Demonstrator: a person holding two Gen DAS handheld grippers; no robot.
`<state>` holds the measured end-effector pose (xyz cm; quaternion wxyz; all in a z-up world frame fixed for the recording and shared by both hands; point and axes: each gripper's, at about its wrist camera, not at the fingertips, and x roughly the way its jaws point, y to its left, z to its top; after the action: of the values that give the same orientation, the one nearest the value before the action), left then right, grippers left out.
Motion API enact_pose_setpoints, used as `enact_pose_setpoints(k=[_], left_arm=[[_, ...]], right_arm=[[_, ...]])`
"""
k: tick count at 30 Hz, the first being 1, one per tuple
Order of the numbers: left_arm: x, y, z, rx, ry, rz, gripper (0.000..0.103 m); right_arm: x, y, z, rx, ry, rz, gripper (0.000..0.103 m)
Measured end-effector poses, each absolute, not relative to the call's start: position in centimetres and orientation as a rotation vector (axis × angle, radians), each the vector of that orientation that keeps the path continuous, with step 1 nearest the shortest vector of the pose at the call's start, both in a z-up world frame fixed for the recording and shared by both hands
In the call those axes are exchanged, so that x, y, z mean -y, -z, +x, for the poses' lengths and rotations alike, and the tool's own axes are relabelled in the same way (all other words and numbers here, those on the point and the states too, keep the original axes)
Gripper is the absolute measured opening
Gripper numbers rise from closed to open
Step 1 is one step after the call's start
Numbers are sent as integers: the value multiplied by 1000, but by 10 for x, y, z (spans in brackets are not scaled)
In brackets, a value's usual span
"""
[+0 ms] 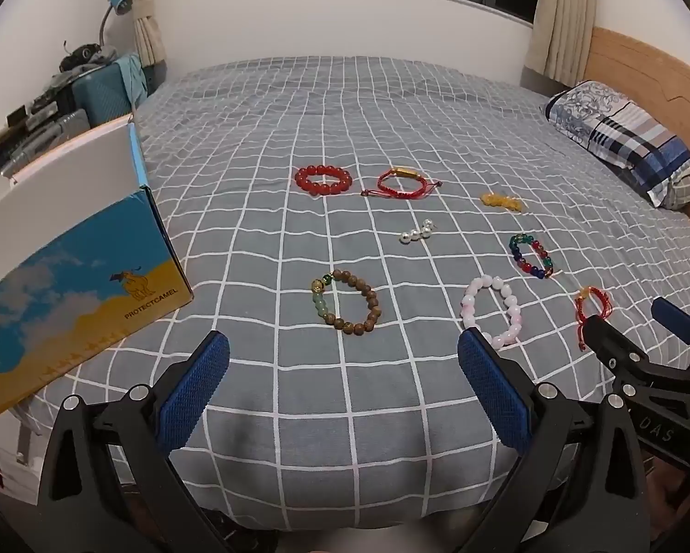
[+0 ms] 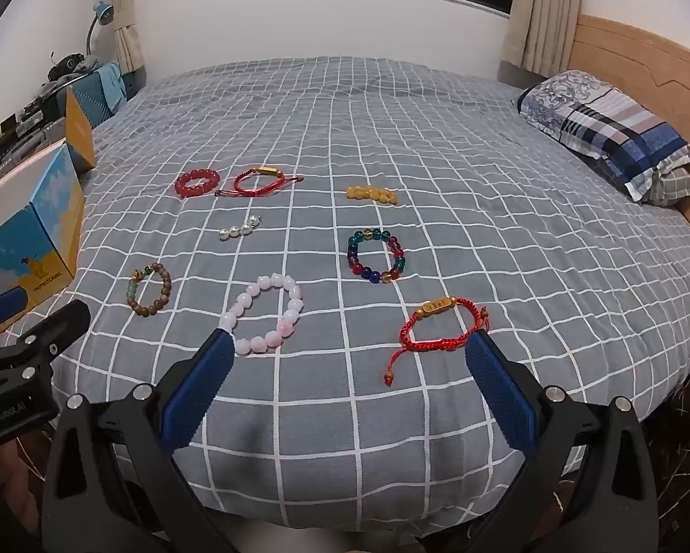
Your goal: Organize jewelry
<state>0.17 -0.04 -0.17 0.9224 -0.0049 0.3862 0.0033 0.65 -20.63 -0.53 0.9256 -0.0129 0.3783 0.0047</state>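
On the grey checked bedsheet eight bracelets lie apart, the pink bead bracelet and red cord bracelet nearest. Both right gripper and left gripper hover wide open, empty. Better to pinch one strand low, then carry it to the box, probably open.

Bare bedspread lies open along the near edge of the bed. Scattered bracelets occupy the middle; an open box blocks the left side.
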Motion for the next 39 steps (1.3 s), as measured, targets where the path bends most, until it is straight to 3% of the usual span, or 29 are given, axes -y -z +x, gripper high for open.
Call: enact_pose_setpoints(k=[39], left_arm=[[6, -2, -4, -779, 33, -25, 97]], right_arm=[[206, 9, 8, -797, -2, -24, 97]])
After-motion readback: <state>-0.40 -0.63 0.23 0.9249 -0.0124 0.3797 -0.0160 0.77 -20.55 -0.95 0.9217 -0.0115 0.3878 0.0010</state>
